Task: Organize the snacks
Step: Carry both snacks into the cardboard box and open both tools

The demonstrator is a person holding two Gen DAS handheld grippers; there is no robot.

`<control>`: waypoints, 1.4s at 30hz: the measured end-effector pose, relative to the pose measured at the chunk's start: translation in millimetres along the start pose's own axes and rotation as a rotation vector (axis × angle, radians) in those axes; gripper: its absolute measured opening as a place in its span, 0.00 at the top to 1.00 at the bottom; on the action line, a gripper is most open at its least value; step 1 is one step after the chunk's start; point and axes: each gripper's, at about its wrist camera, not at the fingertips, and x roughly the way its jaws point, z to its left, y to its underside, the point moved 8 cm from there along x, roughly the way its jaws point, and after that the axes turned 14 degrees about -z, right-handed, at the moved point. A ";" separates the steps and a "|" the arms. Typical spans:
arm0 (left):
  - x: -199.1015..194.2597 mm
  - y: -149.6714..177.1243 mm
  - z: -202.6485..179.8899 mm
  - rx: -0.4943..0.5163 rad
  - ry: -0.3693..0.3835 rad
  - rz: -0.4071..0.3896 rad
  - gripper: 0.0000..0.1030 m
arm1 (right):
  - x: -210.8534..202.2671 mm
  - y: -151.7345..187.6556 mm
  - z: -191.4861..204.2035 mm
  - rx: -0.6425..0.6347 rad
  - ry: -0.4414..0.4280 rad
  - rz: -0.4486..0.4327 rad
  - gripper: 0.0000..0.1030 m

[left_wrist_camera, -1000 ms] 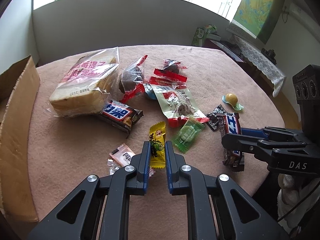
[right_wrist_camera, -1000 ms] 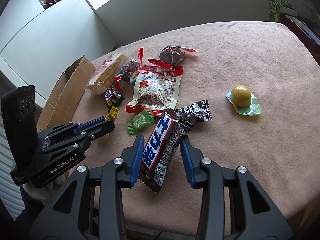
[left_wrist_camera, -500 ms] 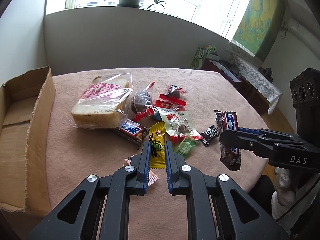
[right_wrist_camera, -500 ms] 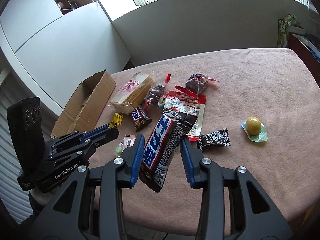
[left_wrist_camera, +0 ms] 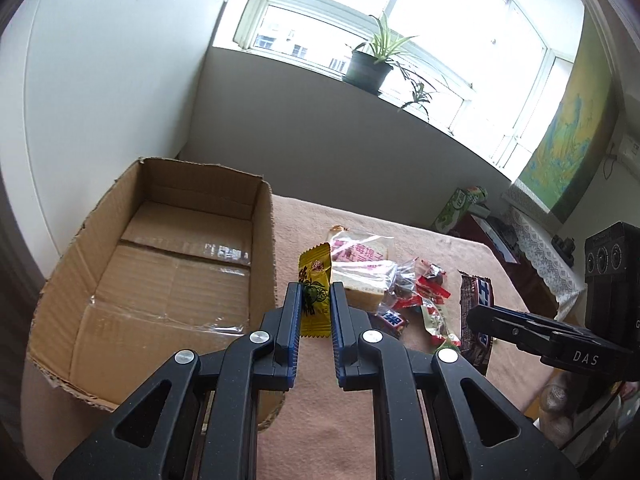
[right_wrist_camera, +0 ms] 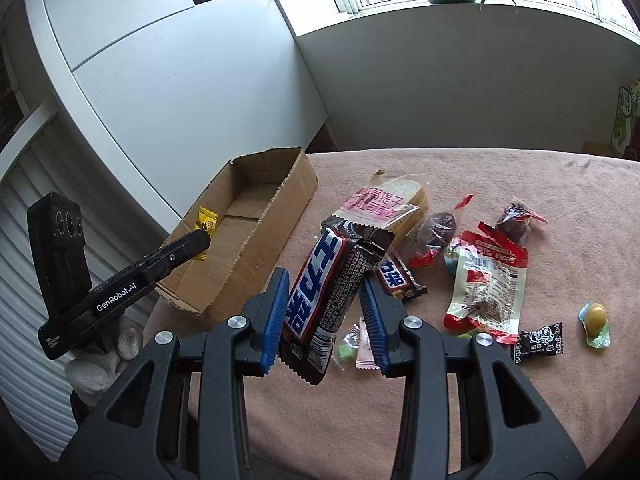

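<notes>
Two snacks are mid-carry to the open brown cardboard box [left_wrist_camera: 168,280] at the tabletop's left edge: left gripper [left_wrist_camera: 316,300] clamps a small yellow candy sachet [left_wrist_camera: 316,280], right gripper [right_wrist_camera: 324,300] pinches a long brown chocolate bar [right_wrist_camera: 324,280], and next each must reach over the box, then release.

home: windowsill plant [left_wrist_camera: 368,66], tablecloth [right_wrist_camera: 500,400]
</notes>
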 end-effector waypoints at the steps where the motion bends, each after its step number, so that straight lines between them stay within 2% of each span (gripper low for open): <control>1: -2.7 -2.0 9.4 -0.011 -0.019 -0.009 0.88 | 5.8 -1.3 8.3 -0.006 -0.011 0.001 0.63; 6: -7.1 -0.5 50.2 -0.071 -0.087 -0.013 0.88 | 37.6 -5.5 49.8 -0.025 -0.081 0.015 0.63; 10: -9.0 -0.5 71.2 -0.080 -0.149 -0.020 0.88 | 66.8 -2.2 79.1 -0.051 -0.110 0.039 0.63; 17: -18.1 -3.4 95.6 -0.111 -0.193 -0.039 0.88 | 103.1 9.2 106.5 -0.100 -0.130 0.082 0.63; 20: -18.0 -4.4 99.9 -0.121 -0.199 -0.038 0.88 | 108.0 10.7 109.4 -0.125 -0.122 0.081 0.61; 22: -18.0 -4.6 101.1 -0.124 -0.201 -0.038 0.87 | 109.1 9.3 110.0 -0.134 -0.116 0.074 0.47; 23: -18.9 -4.3 101.6 -0.123 -0.205 -0.038 0.87 | 109.7 7.8 111.3 -0.135 -0.113 0.063 0.34; 24: -19.6 -4.2 102.2 -0.123 -0.208 -0.039 0.87 | 108.0 5.9 110.4 -0.134 -0.112 0.051 0.31; 28: -19.1 -4.9 100.9 -0.124 -0.205 -0.041 0.86 | 101.4 1.3 107.6 -0.129 -0.113 0.034 0.31; 31: -20.4 -6.0 99.0 -0.117 -0.209 -0.048 0.71 | 95.9 -0.9 101.5 -0.123 -0.109 0.027 0.31; 40: -18.3 -6.8 80.3 -0.081 -0.194 -0.048 0.71 | 66.8 -9.7 72.3 -0.106 -0.082 -0.004 0.31; 42: -16.4 -5.8 72.7 -0.067 -0.183 -0.044 0.71 | 56.7 -13.0 61.8 -0.106 -0.069 -0.014 0.27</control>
